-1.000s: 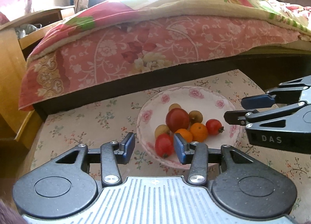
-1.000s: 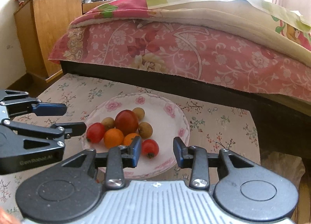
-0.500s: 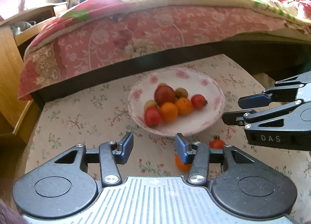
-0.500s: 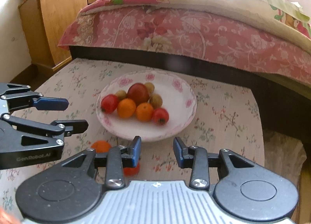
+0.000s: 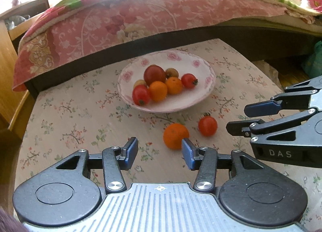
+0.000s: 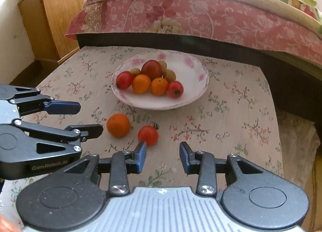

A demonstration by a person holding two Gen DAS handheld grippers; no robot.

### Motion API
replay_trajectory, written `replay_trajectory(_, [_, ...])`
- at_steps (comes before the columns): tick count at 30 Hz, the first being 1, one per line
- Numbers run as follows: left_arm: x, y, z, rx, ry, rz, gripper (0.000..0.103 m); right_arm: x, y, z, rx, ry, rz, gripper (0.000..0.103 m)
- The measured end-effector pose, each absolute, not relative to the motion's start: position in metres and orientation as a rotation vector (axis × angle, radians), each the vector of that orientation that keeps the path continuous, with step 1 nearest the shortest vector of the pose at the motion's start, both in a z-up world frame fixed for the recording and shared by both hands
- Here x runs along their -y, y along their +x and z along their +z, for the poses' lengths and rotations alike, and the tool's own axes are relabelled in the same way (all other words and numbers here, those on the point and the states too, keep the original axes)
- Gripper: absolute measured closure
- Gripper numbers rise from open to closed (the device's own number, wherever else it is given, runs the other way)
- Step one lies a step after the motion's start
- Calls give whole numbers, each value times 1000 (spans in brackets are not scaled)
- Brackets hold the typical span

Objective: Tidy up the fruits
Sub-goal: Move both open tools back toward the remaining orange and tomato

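Far back, a big bed with a pink flowered blanket (image 5: 124, 16) is seen, and a brown wooden cabinet (image 6: 60, 14) is set at its left end. Near the bed, a low table with a pale flowered cloth (image 5: 66, 115) is spread out.

On the far middle of the table, a white round plate with pink roses on its rim (image 5: 201, 87) is placed. Fruits are piled on the plate: a big dark red apple (image 5: 154, 75), two small oranges, two red tomatoes and some little brown fruits.

Two fruits are left on the cloth, near the plate but not touching it. A round loose orange (image 5: 175, 135) is on the left, and a small loose red tomato (image 5: 207, 125) is just beside it on the right. A gap is seen between them.

The left gripper (image 5: 160, 152) is held low at the near edge. Its jaws are spread wide and nothing is held. The right gripper (image 6: 162, 156) is held beside it, also spread wide with nothing in it. The loose tomato is seen just past its left finger.
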State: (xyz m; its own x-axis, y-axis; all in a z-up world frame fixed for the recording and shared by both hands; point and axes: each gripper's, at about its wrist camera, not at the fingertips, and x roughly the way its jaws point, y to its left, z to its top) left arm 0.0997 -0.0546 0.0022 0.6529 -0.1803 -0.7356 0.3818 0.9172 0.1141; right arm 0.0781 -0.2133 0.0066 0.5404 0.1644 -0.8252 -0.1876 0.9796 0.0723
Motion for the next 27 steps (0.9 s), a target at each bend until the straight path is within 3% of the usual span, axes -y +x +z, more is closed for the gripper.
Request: replay_trajectory(27, [56,88,-4,-825,285,-337,43,208,74,1,-1004,-4,211,65])
